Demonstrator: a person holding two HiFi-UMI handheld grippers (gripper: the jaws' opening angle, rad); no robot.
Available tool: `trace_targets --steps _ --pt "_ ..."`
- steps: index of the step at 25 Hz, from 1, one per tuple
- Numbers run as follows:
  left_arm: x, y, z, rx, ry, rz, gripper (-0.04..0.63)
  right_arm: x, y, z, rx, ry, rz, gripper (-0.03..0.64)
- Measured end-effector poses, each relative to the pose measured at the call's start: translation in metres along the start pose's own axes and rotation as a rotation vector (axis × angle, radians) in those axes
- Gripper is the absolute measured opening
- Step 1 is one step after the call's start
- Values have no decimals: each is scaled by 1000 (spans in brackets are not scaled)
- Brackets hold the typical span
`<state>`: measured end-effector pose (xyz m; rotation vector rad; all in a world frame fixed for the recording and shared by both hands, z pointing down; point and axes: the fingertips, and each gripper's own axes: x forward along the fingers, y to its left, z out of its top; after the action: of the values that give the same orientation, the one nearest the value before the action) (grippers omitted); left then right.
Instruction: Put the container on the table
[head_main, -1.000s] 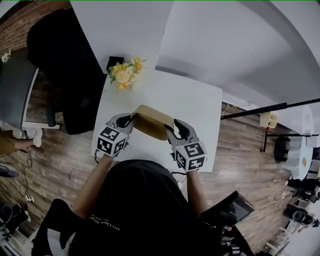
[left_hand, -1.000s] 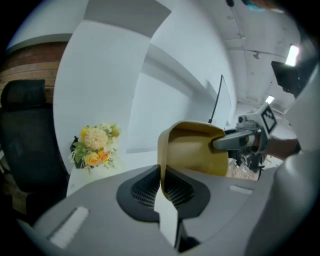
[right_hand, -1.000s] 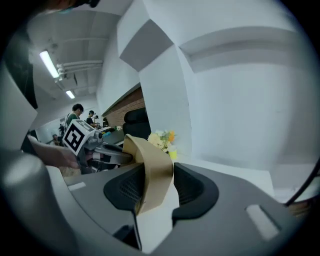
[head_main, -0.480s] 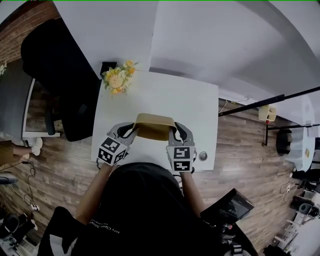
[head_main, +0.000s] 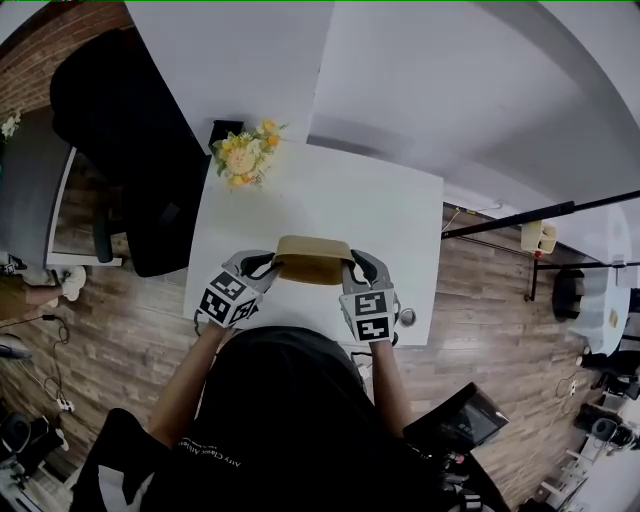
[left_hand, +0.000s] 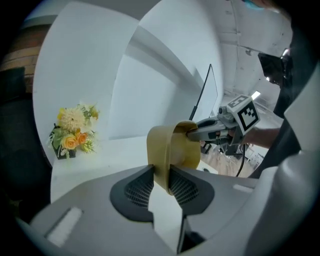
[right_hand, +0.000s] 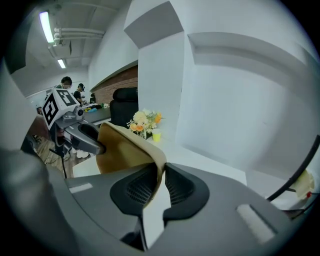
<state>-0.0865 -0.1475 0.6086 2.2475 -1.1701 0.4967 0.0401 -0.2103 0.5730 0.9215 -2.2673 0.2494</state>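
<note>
Container over table; left tool pinching its rim, jaws opening; right tool pinching rim, jaws closing.

Person in black, a grey two-jaw gripper in each hand.
The black top has a small line of white print across the back, and its sleeves end above the forearms. The left gripper and right gripper share smooth, rounded grey shells with black ribbed pads set in dark recesses. Each carries a marker cube of black-and-white squares. The left jaws are opening and the right jaws closing, and a wall of the tan container stands between each pair.
</note>
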Motion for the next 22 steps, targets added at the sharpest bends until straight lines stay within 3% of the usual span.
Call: trace_targets --steps 6,22 --pt "-7 4 -6 102 35 13 84 3 14 -17 -36 68 49 71" --pt "9 4 -23 54 79 -41 91 14 8 -27 -58 98 25 66"
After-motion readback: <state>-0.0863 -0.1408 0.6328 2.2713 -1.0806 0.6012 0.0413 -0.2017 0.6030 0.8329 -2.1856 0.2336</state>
